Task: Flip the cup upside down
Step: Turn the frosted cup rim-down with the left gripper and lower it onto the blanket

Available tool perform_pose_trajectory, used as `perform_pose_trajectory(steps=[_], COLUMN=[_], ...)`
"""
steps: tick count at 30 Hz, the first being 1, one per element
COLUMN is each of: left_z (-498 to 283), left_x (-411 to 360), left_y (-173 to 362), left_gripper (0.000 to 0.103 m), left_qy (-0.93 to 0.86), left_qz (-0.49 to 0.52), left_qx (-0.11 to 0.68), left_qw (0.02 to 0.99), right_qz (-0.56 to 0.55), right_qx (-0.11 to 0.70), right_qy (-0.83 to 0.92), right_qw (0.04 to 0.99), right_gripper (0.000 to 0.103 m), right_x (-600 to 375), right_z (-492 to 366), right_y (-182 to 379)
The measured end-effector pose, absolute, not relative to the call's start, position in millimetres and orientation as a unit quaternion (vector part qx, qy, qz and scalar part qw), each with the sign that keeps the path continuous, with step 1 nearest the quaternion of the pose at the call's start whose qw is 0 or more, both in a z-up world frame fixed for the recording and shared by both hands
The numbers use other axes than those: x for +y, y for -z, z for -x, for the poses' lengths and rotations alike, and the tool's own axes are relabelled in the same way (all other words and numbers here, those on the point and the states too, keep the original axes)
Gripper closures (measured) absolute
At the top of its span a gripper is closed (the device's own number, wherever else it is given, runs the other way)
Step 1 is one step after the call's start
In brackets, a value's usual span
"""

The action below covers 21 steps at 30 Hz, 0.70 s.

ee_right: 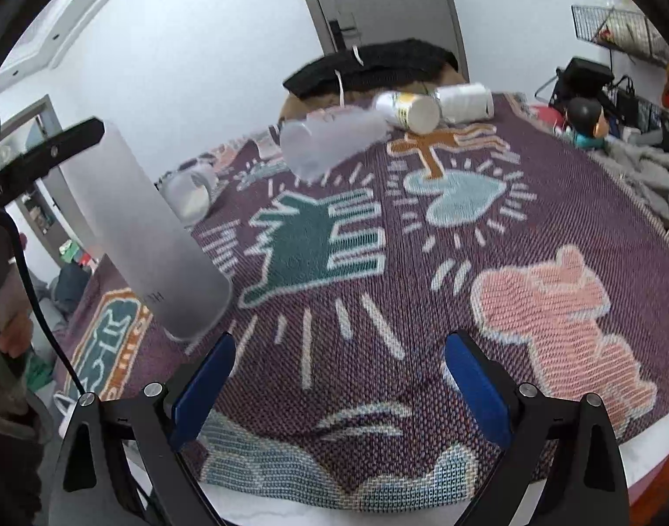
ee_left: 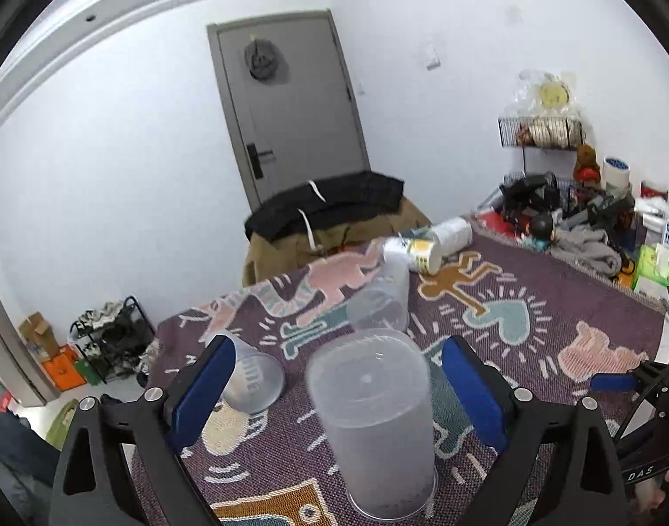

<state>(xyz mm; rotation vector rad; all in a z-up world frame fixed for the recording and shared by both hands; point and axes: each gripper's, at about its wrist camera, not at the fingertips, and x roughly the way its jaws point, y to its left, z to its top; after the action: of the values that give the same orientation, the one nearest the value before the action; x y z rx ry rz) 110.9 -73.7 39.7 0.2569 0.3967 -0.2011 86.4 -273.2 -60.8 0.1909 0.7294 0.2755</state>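
Note:
A clear frosted plastic cup [ee_left: 374,425] stands upside down on the patterned cloth, its closed base up, between the fingers of my left gripper [ee_left: 339,377]. The left gripper is open and its blue pads [ee_left: 203,390] stand apart from the cup on both sides. The same cup shows at the left of the right wrist view [ee_right: 146,236], with the left gripper's black finger [ee_right: 49,149] beside its top. My right gripper [ee_right: 339,372] is open and empty above the cloth.
Two more clear cups lie on their sides, one near the left finger [ee_left: 251,377] and one further back [ee_left: 380,302]. Two white paper cups [ee_left: 431,241] lie at the far edge. A clothes-draped chair [ee_left: 330,215] stands behind. Clutter [ee_left: 597,219] fills the right side.

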Motion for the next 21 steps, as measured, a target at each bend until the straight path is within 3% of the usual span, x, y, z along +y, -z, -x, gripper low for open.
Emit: perform_pose_trajectory(steps=[1, 21], left_z=[-107.9, -42.1], left_x=[-71.6, -35.1], left_y=[-40.1, -37.2], left_gripper=[0.0, 0.0], left_qy=[0.099, 0.095], left_qz=[-0.122, -0.029], left_qx=[0.19, 0.144], left_qw=[0.969, 0.985], right_qz=[-0.093, -0.04], right_qx=[0.351, 0.268], right_qy=[-0.134, -0.124], right_qw=[0.922, 0.955], right_gripper=[0.006, 0.006], right_x=[-273.1, -265.0], right_z=[-86.0, -54.4], right_y=[59.0, 9.9])
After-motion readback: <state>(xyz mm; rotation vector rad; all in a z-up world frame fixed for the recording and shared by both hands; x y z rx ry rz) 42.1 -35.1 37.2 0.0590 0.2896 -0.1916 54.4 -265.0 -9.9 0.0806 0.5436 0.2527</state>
